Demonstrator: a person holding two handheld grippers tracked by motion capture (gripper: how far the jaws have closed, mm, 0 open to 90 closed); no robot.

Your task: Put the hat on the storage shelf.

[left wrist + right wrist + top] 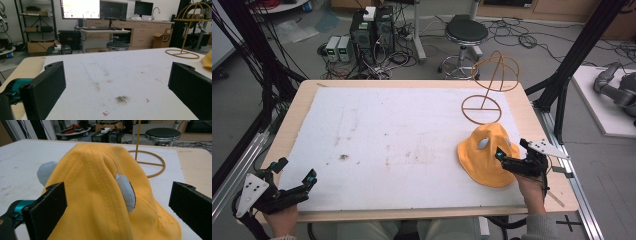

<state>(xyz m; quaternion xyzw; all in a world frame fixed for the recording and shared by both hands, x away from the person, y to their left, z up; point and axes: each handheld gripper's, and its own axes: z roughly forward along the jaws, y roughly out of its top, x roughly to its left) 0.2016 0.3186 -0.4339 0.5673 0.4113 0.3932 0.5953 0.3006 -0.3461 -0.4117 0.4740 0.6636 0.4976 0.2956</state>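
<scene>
Two grippers, both spread wide. The right gripper [512, 152] sits at the near right of the tabletop [387, 145], jaws either side of the yellow hat [100, 195], not clamping it, probably lining up a grab. Just beyond stands the wire hat stand [487, 90]. The left gripper [294, 172] holds nothing, parked near left.

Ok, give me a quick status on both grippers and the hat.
Left gripper open, idle at table's near left. Right gripper open, jaws straddling the yellow hat. Hat flat on the table, wire hat stand behind it, nothing between.
</scene>
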